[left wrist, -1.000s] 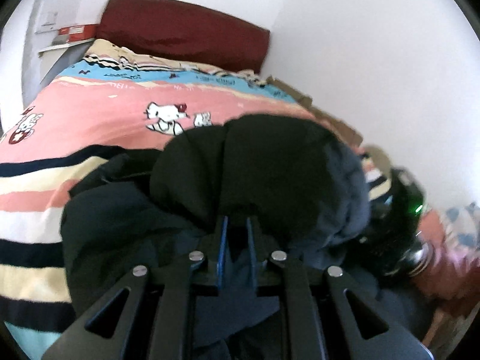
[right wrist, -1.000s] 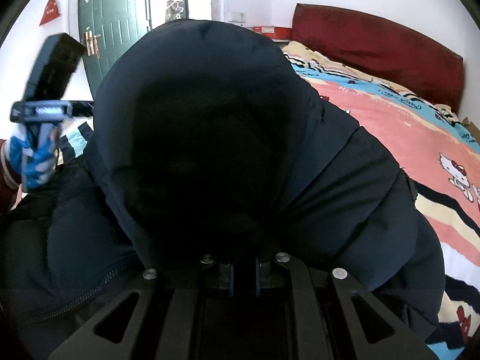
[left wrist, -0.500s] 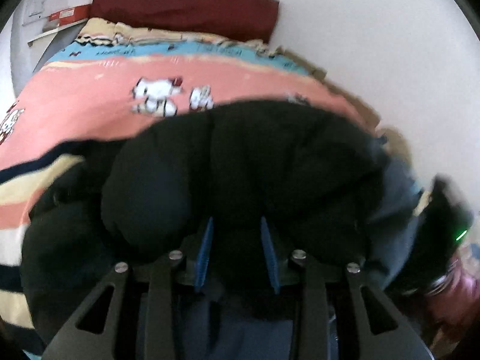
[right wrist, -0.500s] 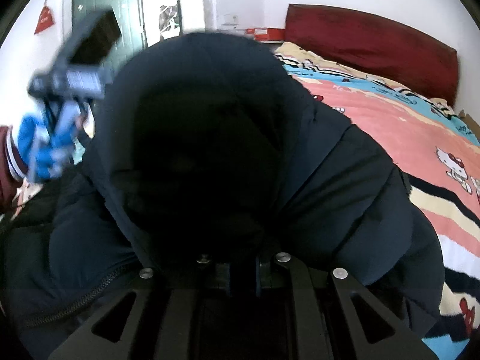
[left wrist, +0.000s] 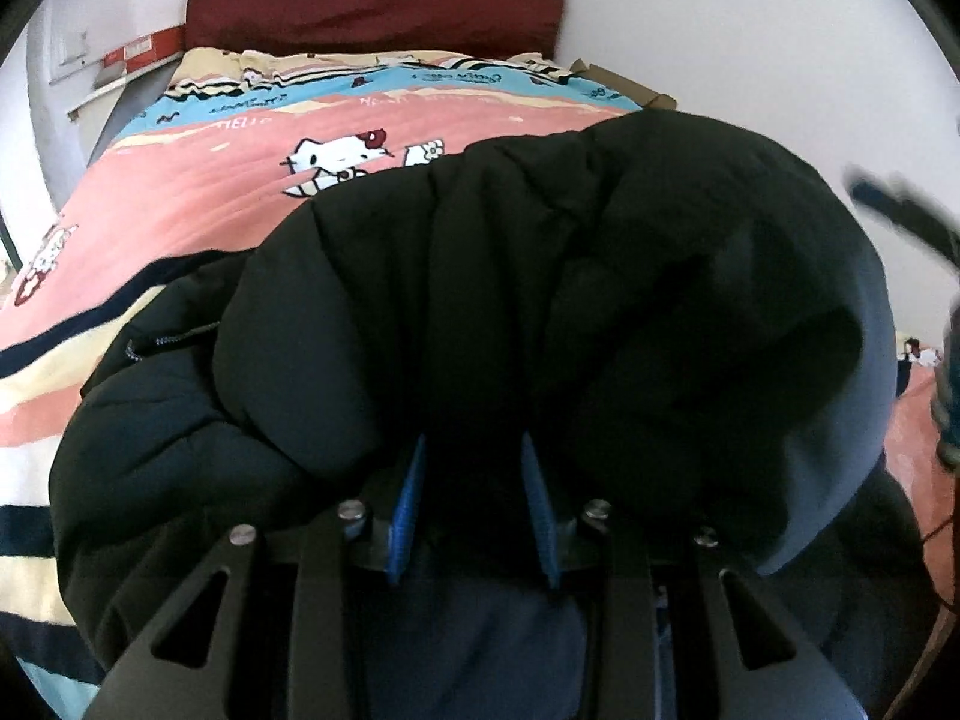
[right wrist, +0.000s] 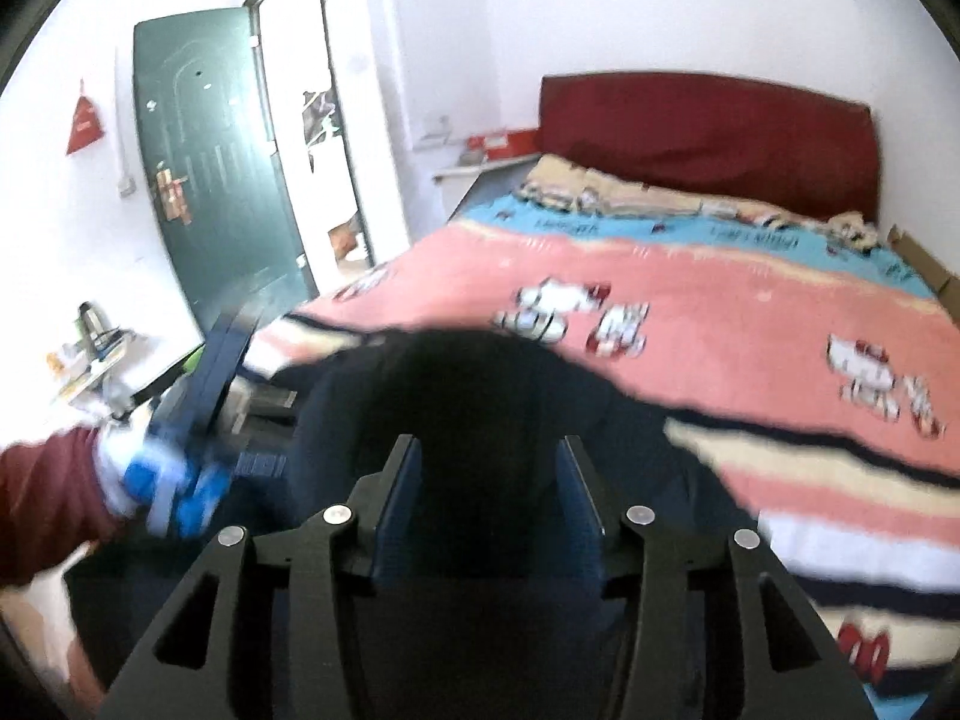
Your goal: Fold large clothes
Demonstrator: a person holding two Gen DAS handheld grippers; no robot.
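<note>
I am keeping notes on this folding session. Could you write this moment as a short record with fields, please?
garment: dark padded jacket, bunched up
surface: bed with pink cartoon blanket
left gripper: open, jacket fabric between the blue fingers
right gripper: has just been opening, above the jacket
background: green door, red headboard

Soft daylight filled both views, the white walls (left wrist: 720, 30) nearly blown out. The left wrist picture was sharp, though the dark jacket (left wrist: 540, 300) swallowed detail — folds barely showed. The right wrist picture was smeared by motion — bedspread (right wrist: 690, 312) prints and gloved hand (right wrist: 168, 480) blurred. Fisheye bending darkened every corner.
</note>
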